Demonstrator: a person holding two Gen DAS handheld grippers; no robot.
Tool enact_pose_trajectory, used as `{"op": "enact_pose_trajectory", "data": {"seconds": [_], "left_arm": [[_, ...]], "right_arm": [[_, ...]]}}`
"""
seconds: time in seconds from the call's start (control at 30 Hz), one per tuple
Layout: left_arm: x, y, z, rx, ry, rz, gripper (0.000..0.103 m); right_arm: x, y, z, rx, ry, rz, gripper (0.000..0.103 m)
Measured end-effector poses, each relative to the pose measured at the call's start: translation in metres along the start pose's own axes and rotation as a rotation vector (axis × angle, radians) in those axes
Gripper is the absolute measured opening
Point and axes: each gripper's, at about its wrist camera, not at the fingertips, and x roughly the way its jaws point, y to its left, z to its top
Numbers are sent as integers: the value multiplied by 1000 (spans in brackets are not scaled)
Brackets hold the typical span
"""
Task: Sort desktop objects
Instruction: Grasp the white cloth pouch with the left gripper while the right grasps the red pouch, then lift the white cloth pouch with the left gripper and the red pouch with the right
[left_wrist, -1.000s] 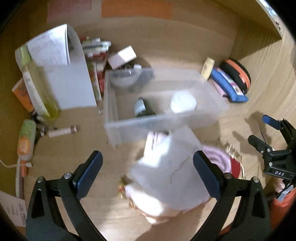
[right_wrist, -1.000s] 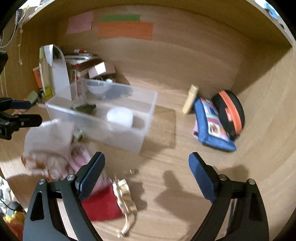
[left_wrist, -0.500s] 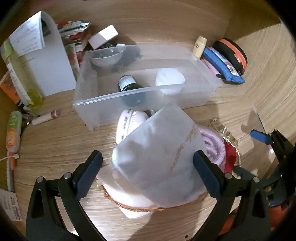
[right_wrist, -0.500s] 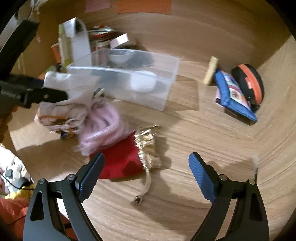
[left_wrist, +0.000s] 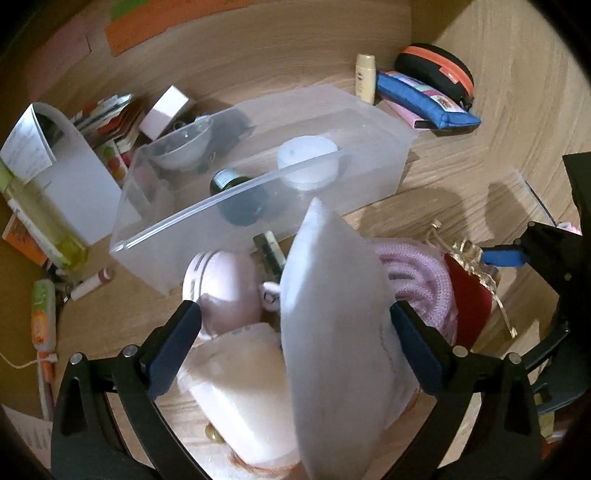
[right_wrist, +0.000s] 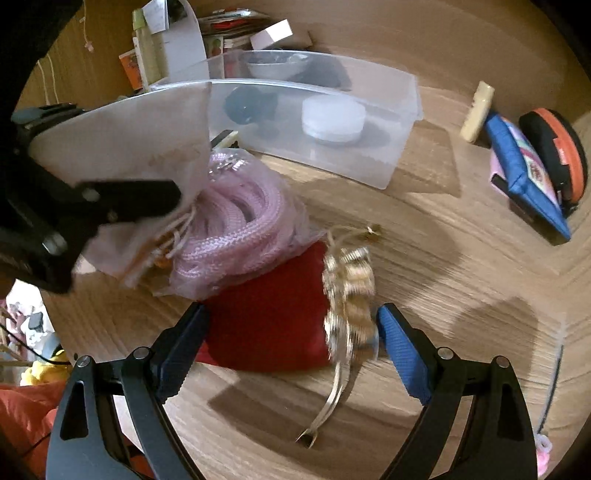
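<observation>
A pile of pouches lies in front of a clear plastic box (left_wrist: 258, 192). My left gripper (left_wrist: 295, 310) is open and low over the pile. A white translucent pouch (left_wrist: 332, 350) stands on edge between its fingers and leans on the right one. A cream pouch (left_wrist: 240, 376) lies beside it. My right gripper (right_wrist: 291, 314) is open and straddles a red pouch with a gold top (right_wrist: 269, 325), with its pads clear of the cloth. A bag of pink knitted cord (right_wrist: 240, 221) lies between the two grippers. The left gripper (right_wrist: 92, 206) shows dark at the left of the right wrist view.
The box holds a dark bottle (left_wrist: 236, 199), a white jar (left_wrist: 306, 158) and a glass bowl (left_wrist: 181, 147). A blue pouch (left_wrist: 424, 99), an orange-rimmed case (left_wrist: 443, 70) and a cream tube (left_wrist: 365, 77) sit at the back right. Papers and bottles crowd the left.
Both grippers have sunk toward the pile. The white pouch has turned from flat to edge-up between the left fingers. The red pouch has come between the right fingers.
</observation>
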Motion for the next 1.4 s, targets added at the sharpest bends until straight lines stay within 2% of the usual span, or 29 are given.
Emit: {"op": "enact_pose_trajectory", "data": {"seconds": [0.03,0.07,0.1,0.13,0.17,0.2,0.27,0.3,0.4,0.43,0.6,0.73,0.9,1.07,1.17,1.23,1.27,1.33,1.4], "left_arm": [[-1,0,0,1,-10,-3,97],[-4,1,-1,4,-24,-1,92],[-8,1,-1,5,-37,5,76],[-12,2,-1,8,-49,10,59],[-16,4,-1,4,-57,8,53],[-18,7,0,-1,-61,-5,47],[-22,14,0,-21,-64,-31,42],[-24,17,0,-27,-66,-42,41],[-29,23,1,-47,-74,-62,26],[-32,26,1,-55,-80,-71,17],[-53,26,4,-46,-134,-85,5],[-63,27,9,-41,-169,-81,4],[-63,33,18,-67,-175,-125,4],[-56,24,16,-34,-116,-189,5],[-47,16,7,-10,-62,-219,15],[-41,9,0,12,-38,-212,28],[-39,6,-4,23,-28,-211,31],[-36,-2,-8,46,-26,-194,47],[-34,-8,-10,70,-23,-182,55]], "right_arm": [[0,-1,0,1,-2,5,88],[-1,0,-1,0,-10,4,83],[-3,1,-3,-4,-19,6,78],[-5,2,-3,-8,-21,5,67],[-8,2,-4,-12,-23,5,58],[-10,2,-4,-13,-28,-3,53],[-16,-3,-5,-10,-35,-23,33],[-17,-3,-4,-7,-39,-31,29],[-24,-11,-6,16,-53,-20,22],[-25,-12,-6,19,-52,-26,19],[-31,-13,-7,18,-77,-61,15],[-45,-15,1,18,-117,-93,14],[-63,-24,10,42,-161,-132,14],[-82,-31,18,58,-215,-148,14],[-85,-33,23,64,-224,-150,14],[-84,-35,23,71,-222,-144,14],[-82,-36,24,78,-218,-133,14],[-80,-37,24,86,-211,-119,14],[-77,-37,24,92,-205,-106,14]]}}
